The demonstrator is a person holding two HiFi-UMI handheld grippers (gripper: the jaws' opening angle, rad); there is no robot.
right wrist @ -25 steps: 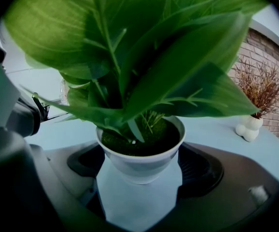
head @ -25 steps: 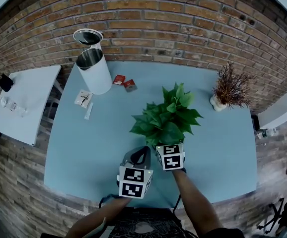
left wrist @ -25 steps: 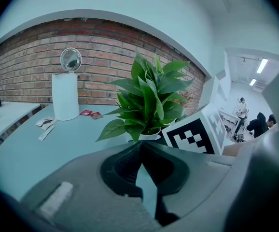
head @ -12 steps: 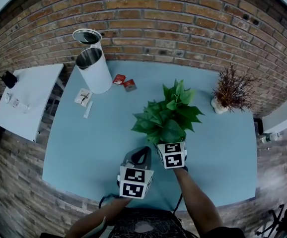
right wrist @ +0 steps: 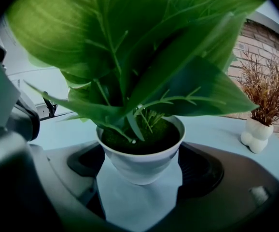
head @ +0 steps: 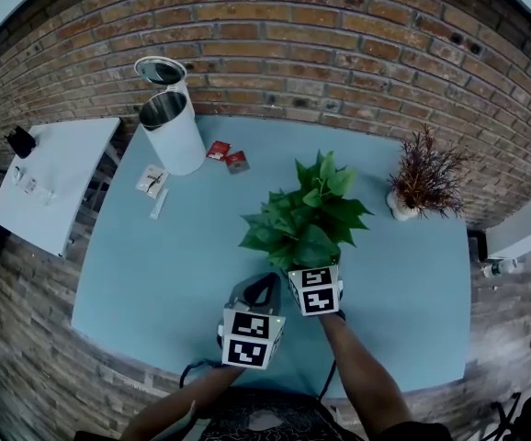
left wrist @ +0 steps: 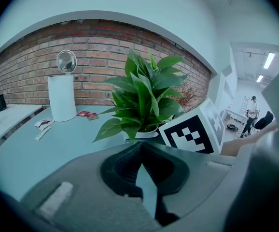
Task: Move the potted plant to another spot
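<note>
Potted plant (head: pixel 307 217): position unchanged; right tool (head: pixel 313 278) clamped on its pot, seen only in right gripper view. Left tool (left wrist: pixel 140 149): jaws together.

On my table (head: pixel 174 265): white bin (head: pixel 175 134) far left, red packets (head: pixel 228 155) just beside it, dried plant (head: pixel 422 177) far right.

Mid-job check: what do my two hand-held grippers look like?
Both the left hand-held gripper and the right hand-held gripper have grey bodies, dark jaw linings and a white cube printed with black square markers. No sleeves on the forearms.
</note>
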